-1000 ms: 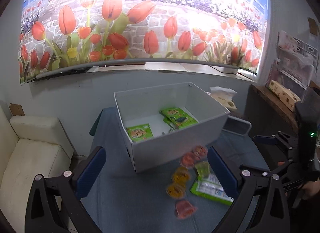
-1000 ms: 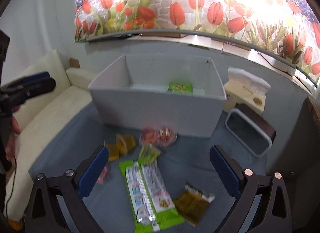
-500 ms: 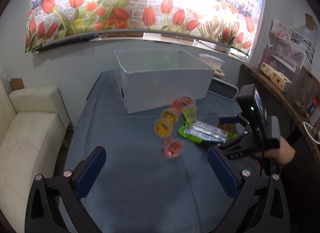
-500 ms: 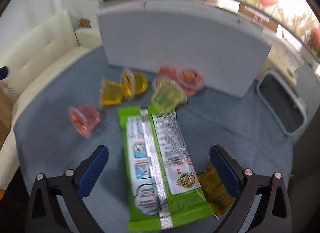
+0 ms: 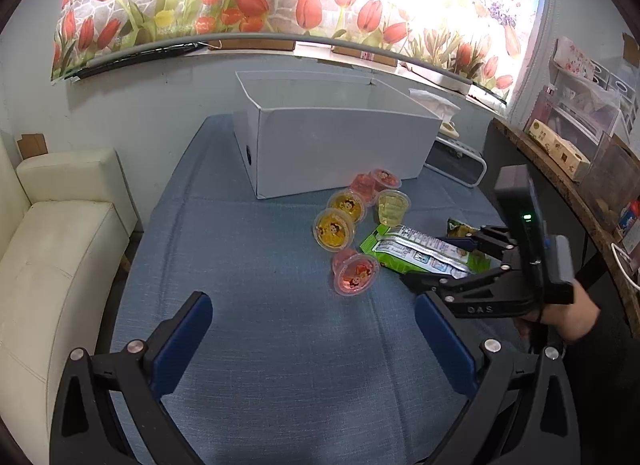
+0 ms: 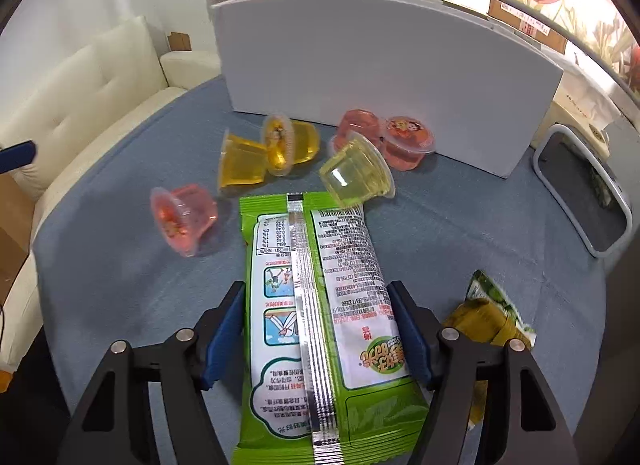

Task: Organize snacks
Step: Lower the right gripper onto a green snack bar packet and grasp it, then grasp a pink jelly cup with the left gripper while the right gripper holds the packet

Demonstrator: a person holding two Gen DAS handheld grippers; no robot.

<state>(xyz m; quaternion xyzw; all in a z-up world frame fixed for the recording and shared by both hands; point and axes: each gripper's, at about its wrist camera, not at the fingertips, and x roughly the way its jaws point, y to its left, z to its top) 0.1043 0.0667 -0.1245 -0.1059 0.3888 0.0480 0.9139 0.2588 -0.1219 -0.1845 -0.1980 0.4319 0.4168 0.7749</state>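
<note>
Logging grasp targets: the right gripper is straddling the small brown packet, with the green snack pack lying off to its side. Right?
Not quite. The right wrist view shows the right gripper straddling the green snack pack; the small brown packet lies off to its side.

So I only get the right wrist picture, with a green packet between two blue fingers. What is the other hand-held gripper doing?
Observer: The left hand-held gripper is open, with nothing between its fingers, over bare blue cloth.
Visitor: Is the white box behind the jelly cups closed?
Observer: No, the white box is open on top, though its floor is hidden.
Visitor: Who is holding my side?
Observer: A person's hand grips the handle of the right hand-held gripper, whose fingers straddle the green packet.
</note>
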